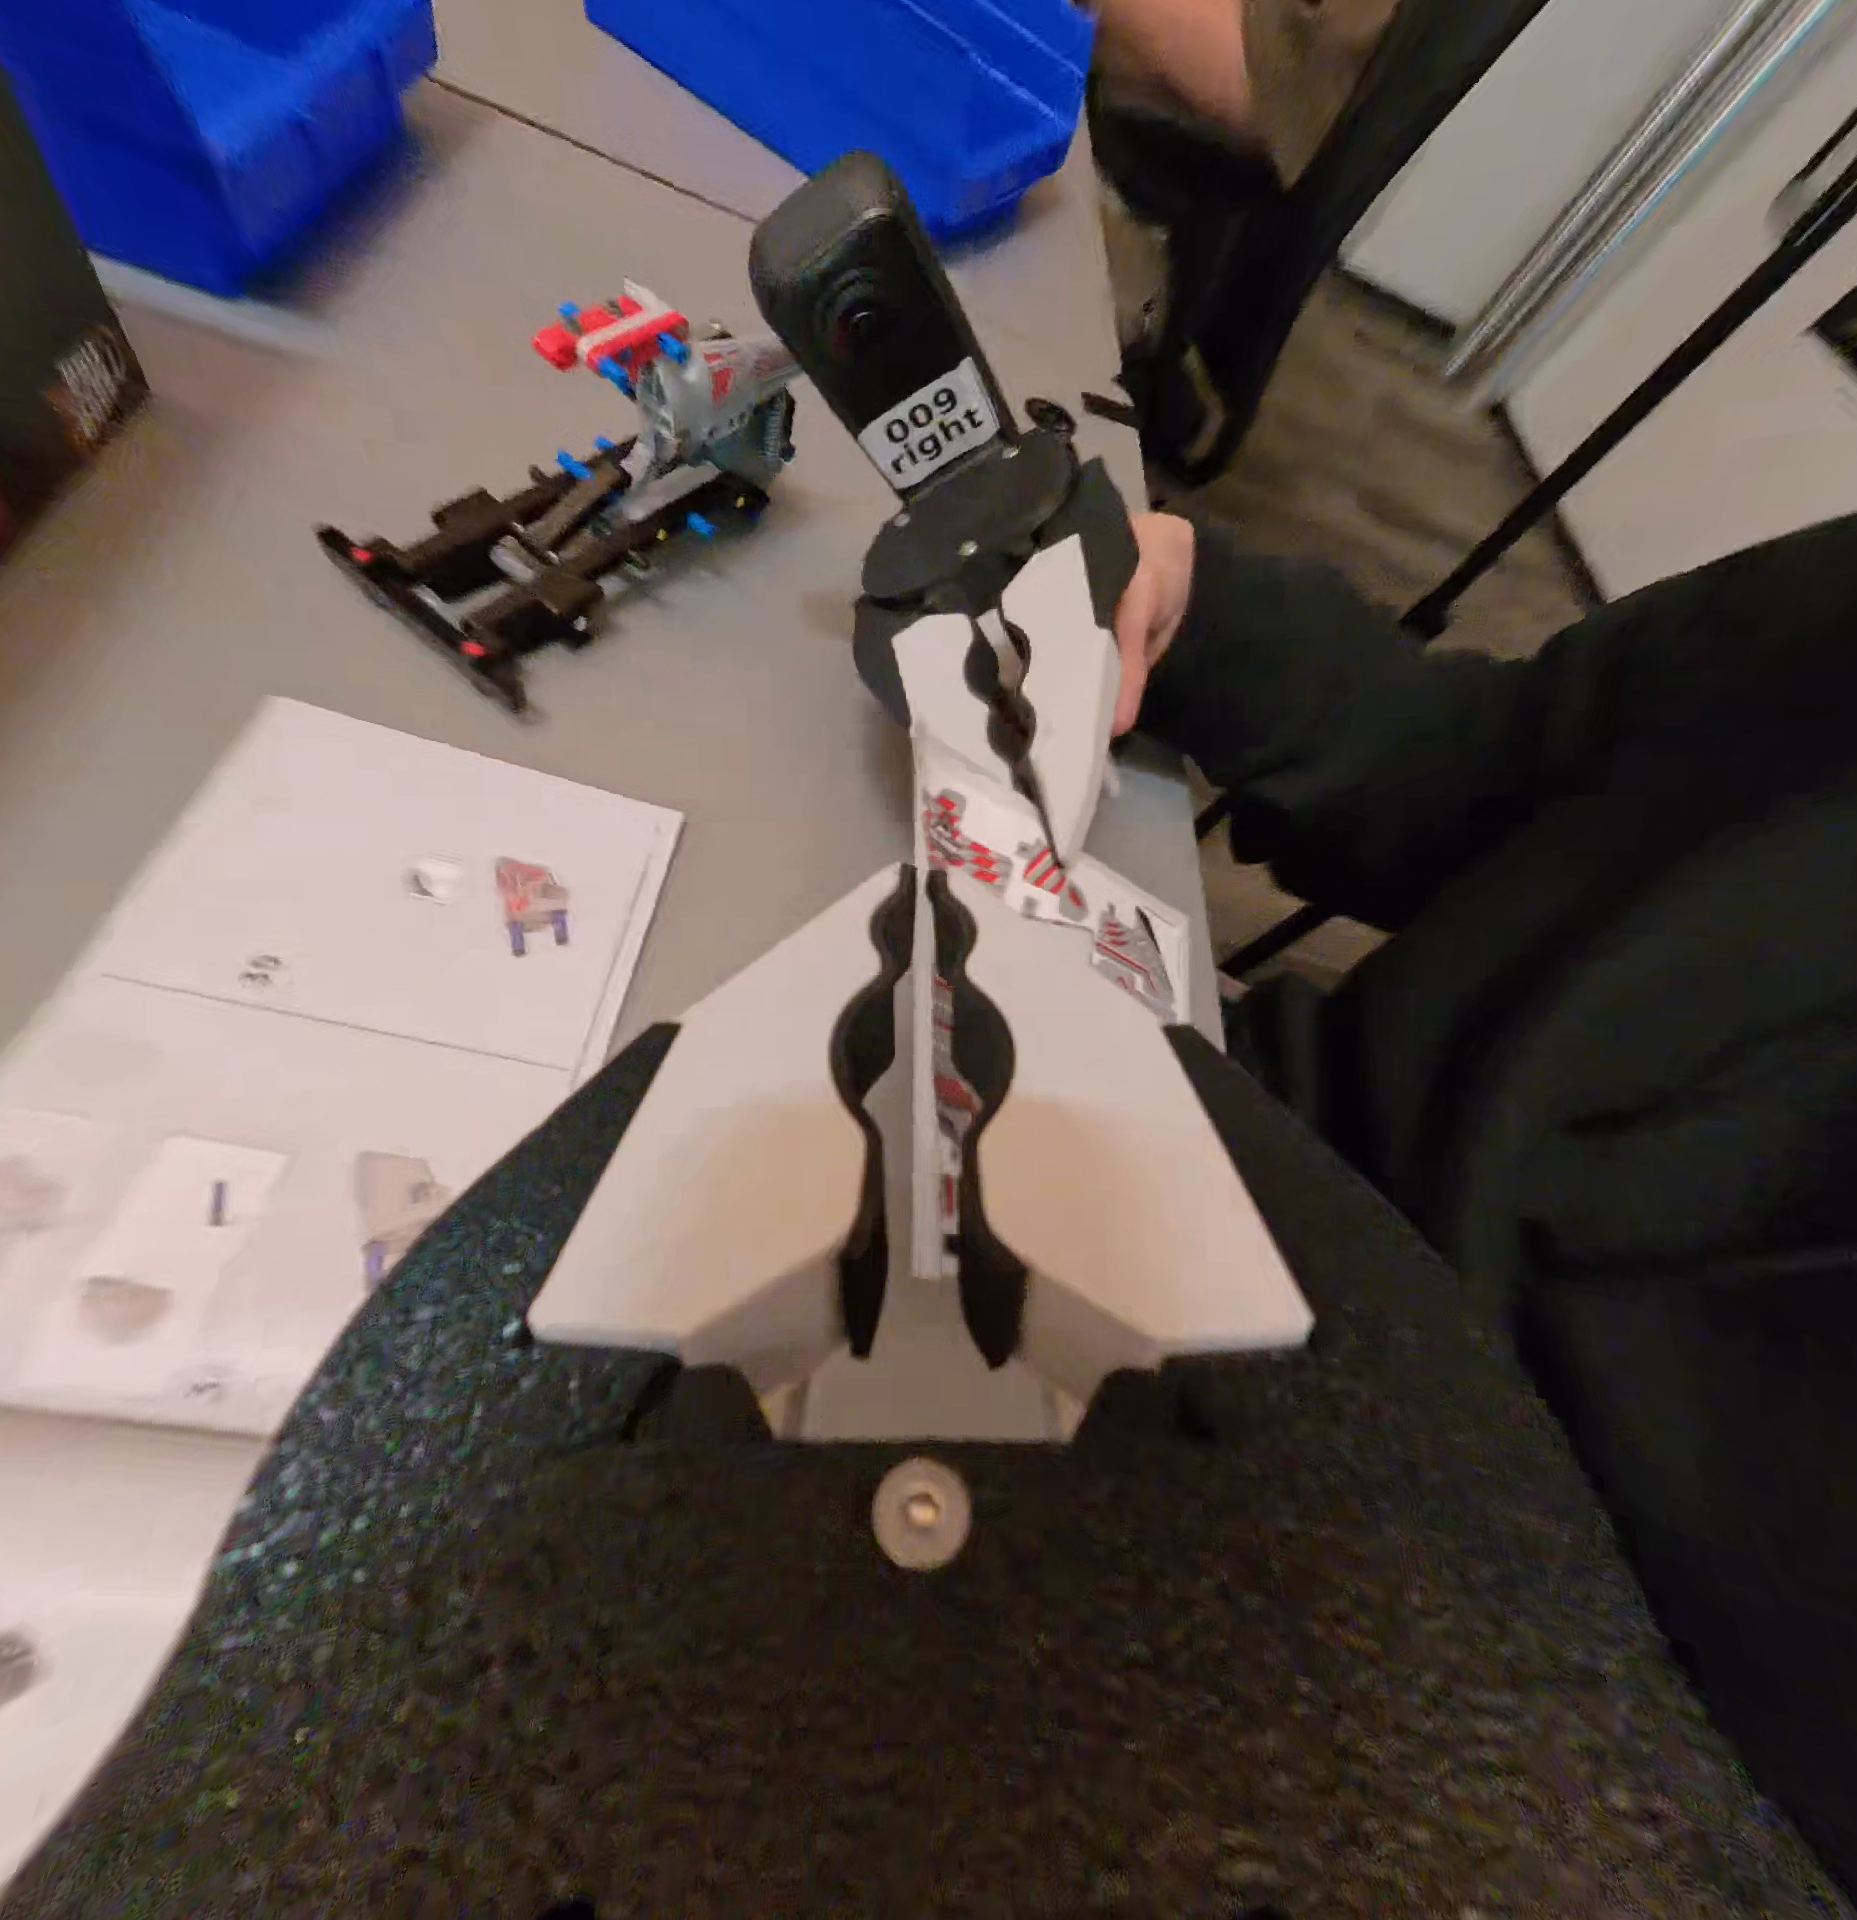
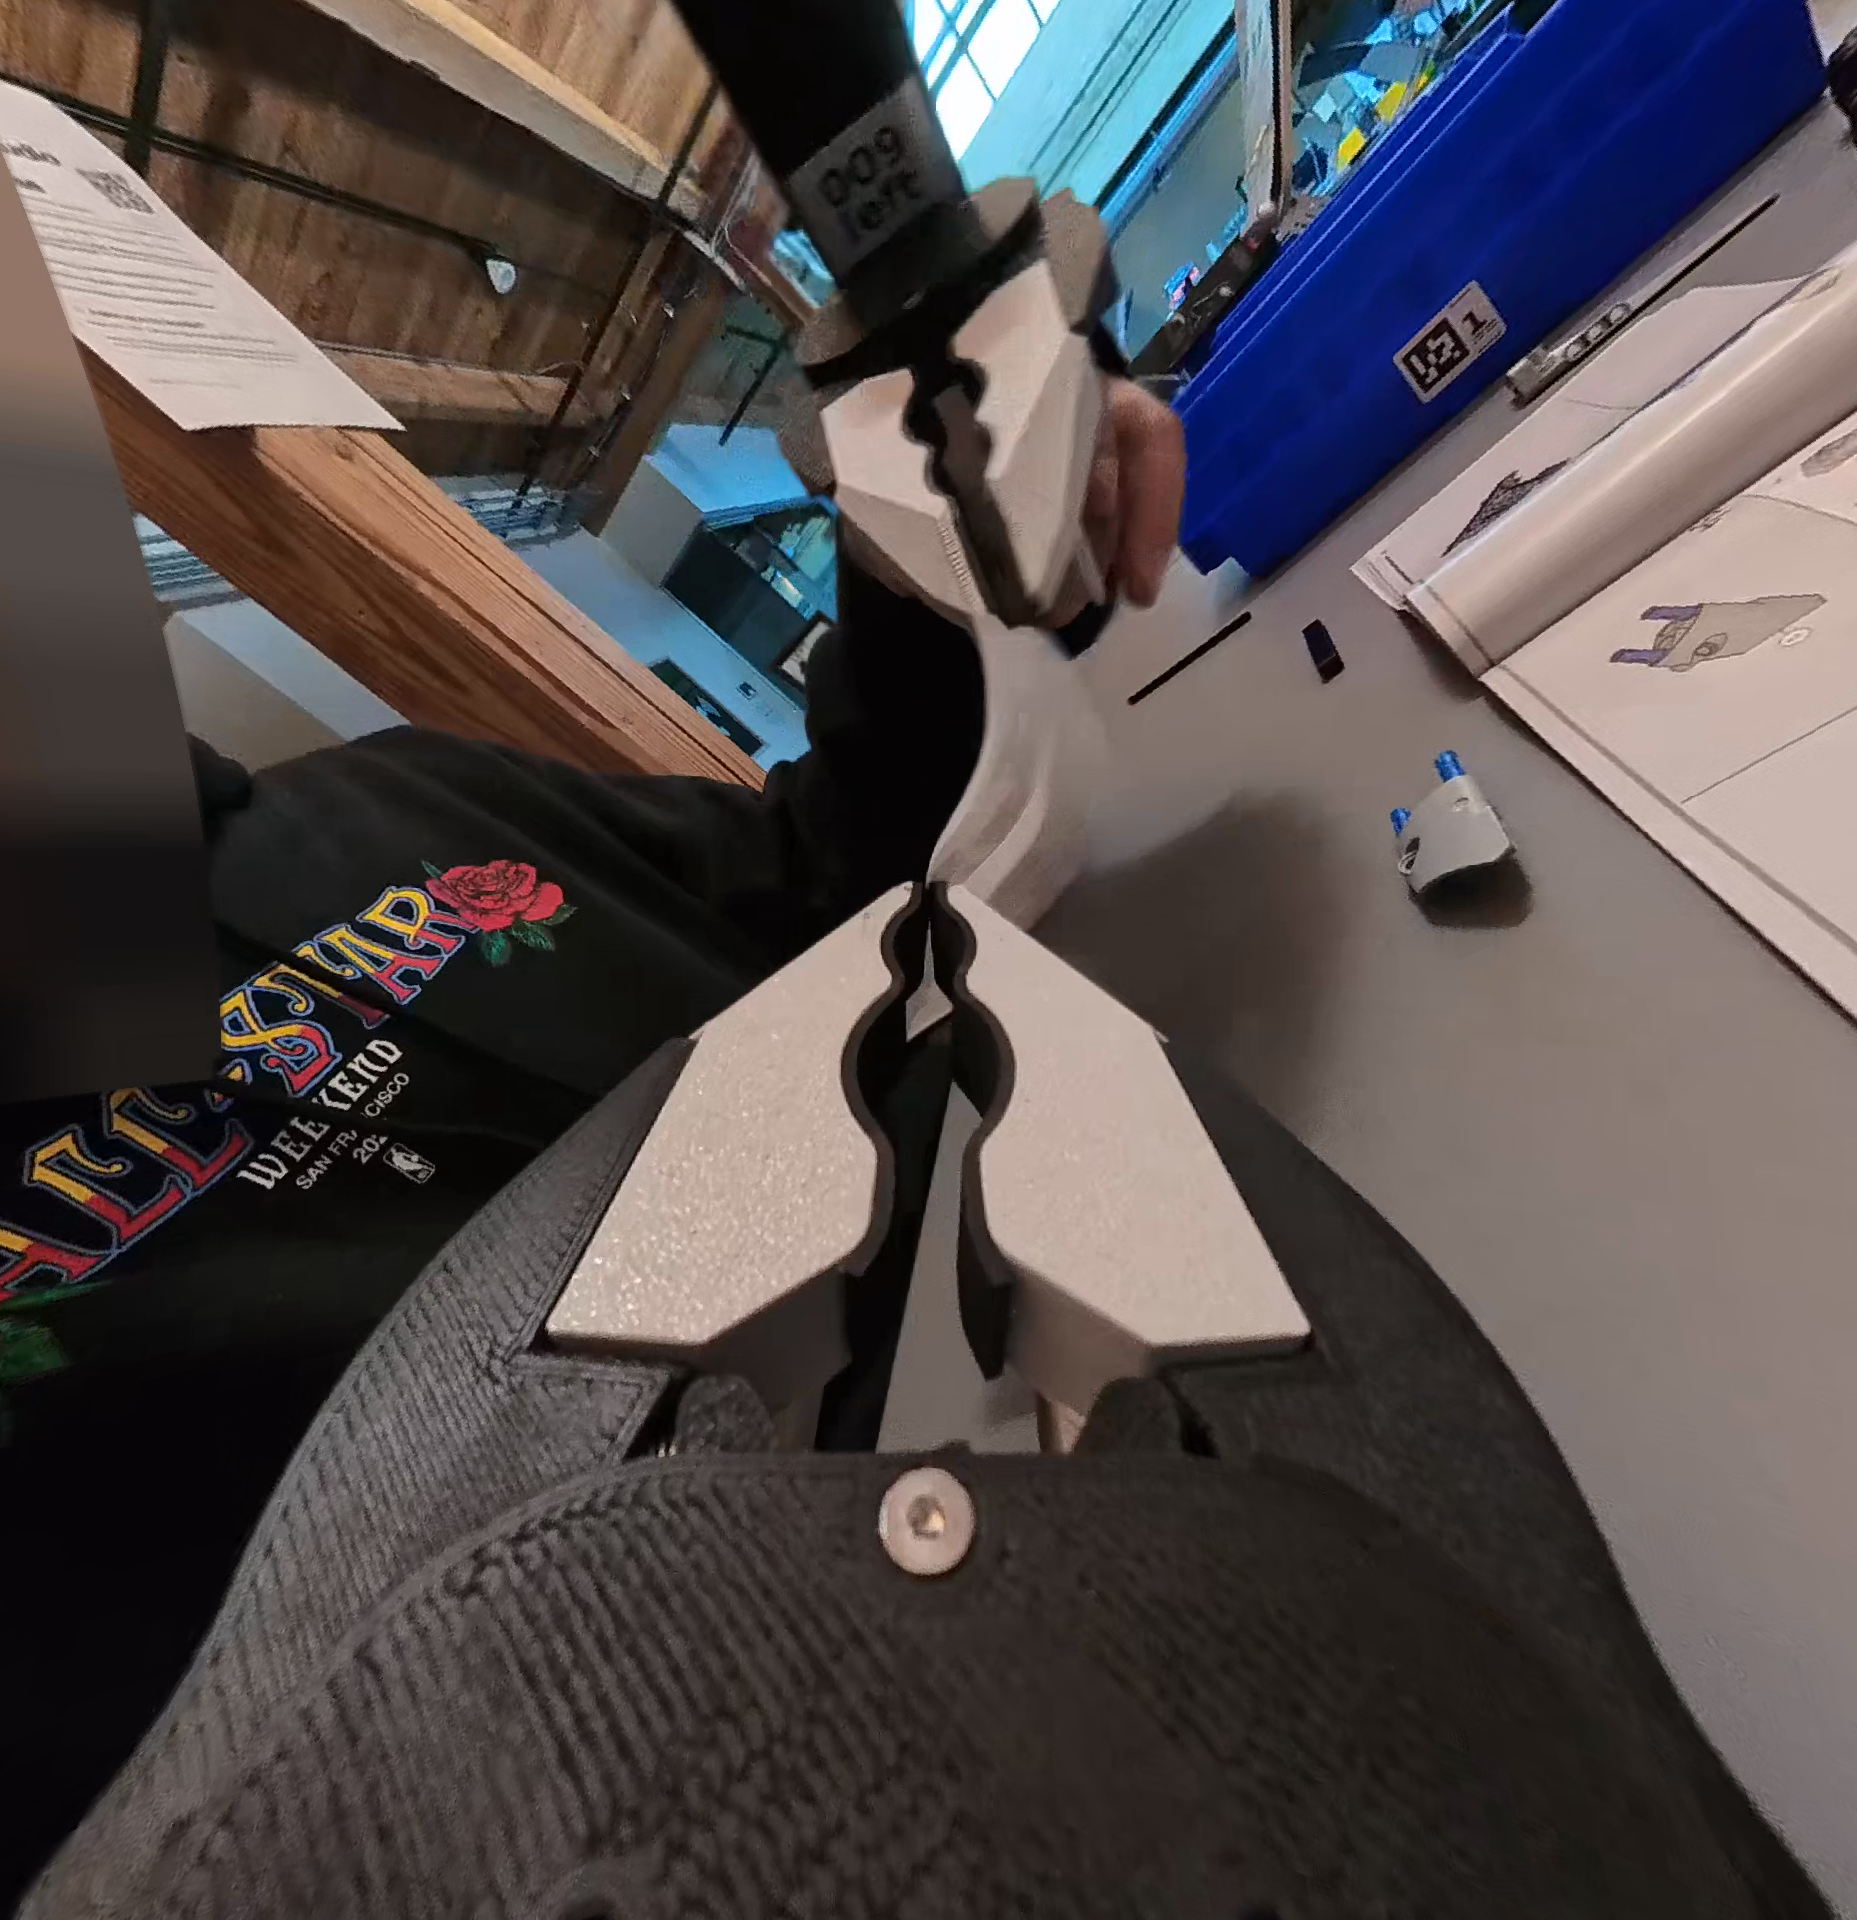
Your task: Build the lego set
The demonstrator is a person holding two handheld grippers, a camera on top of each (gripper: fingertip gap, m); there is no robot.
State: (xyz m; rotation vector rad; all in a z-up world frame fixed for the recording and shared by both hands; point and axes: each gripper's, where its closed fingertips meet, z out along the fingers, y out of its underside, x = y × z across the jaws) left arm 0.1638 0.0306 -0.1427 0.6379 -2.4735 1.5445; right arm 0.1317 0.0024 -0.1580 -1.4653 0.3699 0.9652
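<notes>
The lego set's sticker sheet point(image 1: 1017, 862) is what both grippers are working on: a thin white sheet printed with red, grey and black decals, held in the air just above the near edge of the grey table point(image 1: 695, 644). The left gripper point(image 1: 919, 883) has its fingers clamped on the sheet edge-on, so the sheet runs up between them. The right gripper point(image 1: 1054, 857) pinches its far end, its fingers closed on a red-striped decal. In the right wrist view the sheet point(image 2: 1028, 790) shows only its blank white back, bowed between the two grippers.

Judging by this, the step is peeling one decal off its backing. The next move calls for a slow, steady pull with the right gripper while the left keeps the sheet taut, since a thin decal may tear or curl.

The part-built model point(image 1: 591, 488), black chassis with grey, red and blue parts, lies farther back on the table, beside the open instruction booklet point(image 1: 384, 883). A small grey piece with blue pins point(image 2: 1454, 842) lies alone near the booklet.
</notes>
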